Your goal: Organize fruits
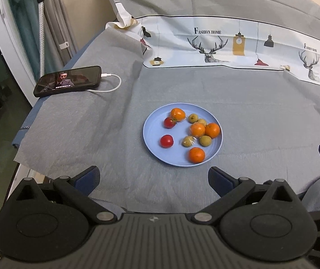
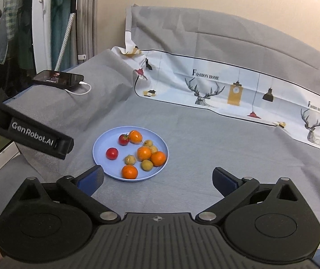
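Observation:
A light blue plate (image 1: 152, 132) (image 2: 102, 148) lies on the grey cloth and holds all the fruit. On it are several oranges (image 1: 212, 130) (image 2: 129, 171), two red tomatoes (image 1: 166, 141) (image 2: 112, 153) and several small yellow-green fruits (image 1: 205, 140) (image 2: 147, 165). My left gripper (image 1: 154, 174) hovers open just in front of the plate, nothing between its fingers. My right gripper (image 2: 157, 174) is open too, empty, with the plate ahead and slightly left. The left gripper's black body (image 2: 41, 139) shows at the left of the right wrist view.
A black phone (image 1: 68, 80) (image 2: 59, 78) with a white charging cable (image 1: 111, 87) lies at the far left near the table edge. A deer-patterned cloth (image 1: 215, 42) (image 2: 227, 89) runs along the back. A white rack with hanging clothes (image 2: 41, 22) stands beyond the left edge.

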Demonstrator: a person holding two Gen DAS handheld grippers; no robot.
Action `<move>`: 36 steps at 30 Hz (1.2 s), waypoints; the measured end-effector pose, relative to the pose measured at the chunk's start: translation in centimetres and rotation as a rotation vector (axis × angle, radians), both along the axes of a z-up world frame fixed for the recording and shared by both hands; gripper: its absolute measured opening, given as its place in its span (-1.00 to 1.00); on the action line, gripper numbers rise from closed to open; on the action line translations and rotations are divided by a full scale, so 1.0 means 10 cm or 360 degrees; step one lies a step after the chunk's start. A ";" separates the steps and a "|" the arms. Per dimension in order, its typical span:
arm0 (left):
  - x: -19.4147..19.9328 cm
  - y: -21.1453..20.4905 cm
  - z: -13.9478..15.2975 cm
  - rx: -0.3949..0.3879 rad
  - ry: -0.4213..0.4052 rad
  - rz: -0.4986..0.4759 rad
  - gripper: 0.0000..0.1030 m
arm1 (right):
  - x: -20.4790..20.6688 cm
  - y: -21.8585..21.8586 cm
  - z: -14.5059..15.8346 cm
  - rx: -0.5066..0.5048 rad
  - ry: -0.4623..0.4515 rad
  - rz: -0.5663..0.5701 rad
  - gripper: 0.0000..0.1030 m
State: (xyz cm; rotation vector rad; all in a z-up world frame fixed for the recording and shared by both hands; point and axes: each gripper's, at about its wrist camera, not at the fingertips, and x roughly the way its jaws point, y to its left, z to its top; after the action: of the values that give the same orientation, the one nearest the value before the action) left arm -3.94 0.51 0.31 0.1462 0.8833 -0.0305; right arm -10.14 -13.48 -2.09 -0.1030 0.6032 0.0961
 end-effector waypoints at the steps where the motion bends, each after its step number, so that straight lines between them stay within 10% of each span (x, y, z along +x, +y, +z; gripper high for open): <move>1: -0.02 -0.01 0.00 0.0000 -0.0005 -0.0001 0.99 | -0.02 0.00 0.00 -0.0004 -0.0007 -0.0004 0.98; 36: -0.10 0.01 -0.06 0.0071 0.0076 0.0098 0.99 | -0.16 0.05 0.04 -0.0040 -0.0039 -0.0024 0.99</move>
State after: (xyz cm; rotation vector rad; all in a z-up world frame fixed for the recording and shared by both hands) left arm -4.92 0.66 -0.26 0.1607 0.9360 0.0431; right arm -11.72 -12.94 -1.73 -0.1237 0.5809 0.0725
